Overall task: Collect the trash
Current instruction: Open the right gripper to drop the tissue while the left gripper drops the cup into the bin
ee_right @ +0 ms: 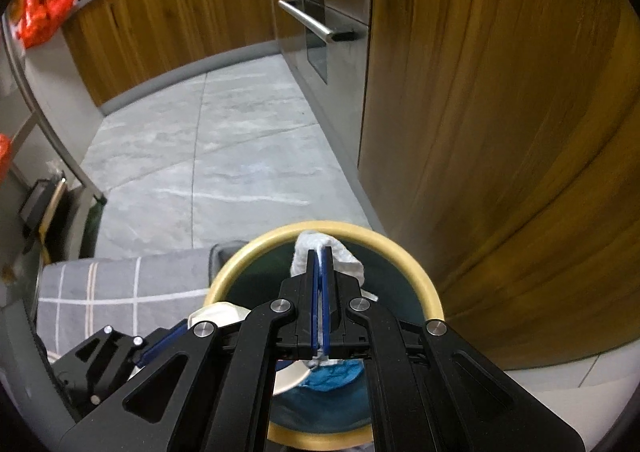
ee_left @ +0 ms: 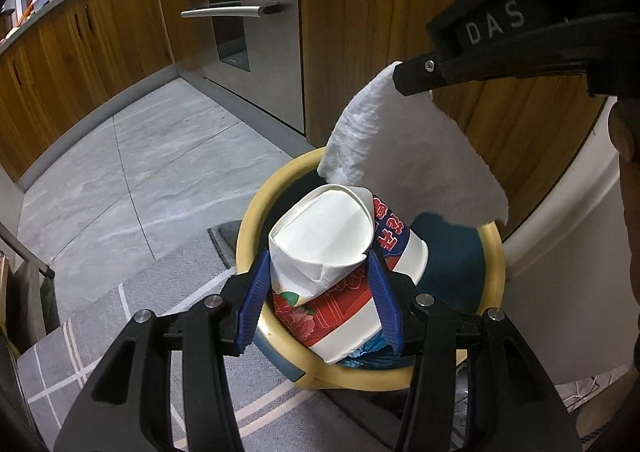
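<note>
Left gripper clamps crushed paper cup over bin; right gripper pinches tissue, seemingly above it.

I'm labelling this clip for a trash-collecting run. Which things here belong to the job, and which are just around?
Part of the job:
- crushed paper cup, held by the left gripper
- white tissue, pinched by the right gripper
- yellow-rimmed bin under both

Just around:
- oven
- wooden cabinets
- checked grey mat
- red bag
</note>
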Demonstrator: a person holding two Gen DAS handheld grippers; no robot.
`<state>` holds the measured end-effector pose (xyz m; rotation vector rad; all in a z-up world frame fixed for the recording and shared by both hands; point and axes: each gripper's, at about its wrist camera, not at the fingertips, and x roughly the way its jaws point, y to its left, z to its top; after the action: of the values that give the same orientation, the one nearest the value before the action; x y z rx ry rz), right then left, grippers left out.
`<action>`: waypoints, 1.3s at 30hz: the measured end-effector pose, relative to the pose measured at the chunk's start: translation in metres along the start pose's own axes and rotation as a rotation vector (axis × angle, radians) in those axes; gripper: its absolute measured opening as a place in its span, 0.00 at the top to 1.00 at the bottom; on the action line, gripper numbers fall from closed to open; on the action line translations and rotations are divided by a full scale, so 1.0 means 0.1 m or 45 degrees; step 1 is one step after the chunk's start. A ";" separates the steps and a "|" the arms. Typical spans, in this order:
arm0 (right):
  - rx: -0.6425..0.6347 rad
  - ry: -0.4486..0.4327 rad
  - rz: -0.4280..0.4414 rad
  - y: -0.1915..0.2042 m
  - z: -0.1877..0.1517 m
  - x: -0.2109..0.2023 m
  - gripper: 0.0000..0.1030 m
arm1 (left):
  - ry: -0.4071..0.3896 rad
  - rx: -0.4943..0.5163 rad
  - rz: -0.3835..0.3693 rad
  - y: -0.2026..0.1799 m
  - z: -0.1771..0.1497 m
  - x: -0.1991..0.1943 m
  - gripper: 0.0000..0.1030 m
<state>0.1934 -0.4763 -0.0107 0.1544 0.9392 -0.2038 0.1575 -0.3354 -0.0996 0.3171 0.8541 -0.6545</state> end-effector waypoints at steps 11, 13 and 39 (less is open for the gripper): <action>0.023 0.013 -0.021 -0.07 -0.01 0.03 0.94 | -0.011 -0.006 0.012 0.03 0.00 0.00 0.43; 0.032 0.016 -0.024 -0.08 0.00 0.04 0.87 | -0.035 -0.015 0.015 0.04 0.00 -0.05 0.37; -0.076 -0.186 0.077 0.37 -0.12 -0.51 0.05 | -0.062 -0.211 0.187 0.83 -0.46 -1.30 0.06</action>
<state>0.1636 -0.4325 0.0248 0.1110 0.7931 -0.1295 0.1219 -0.1966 -0.0266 0.2109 0.8245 -0.4501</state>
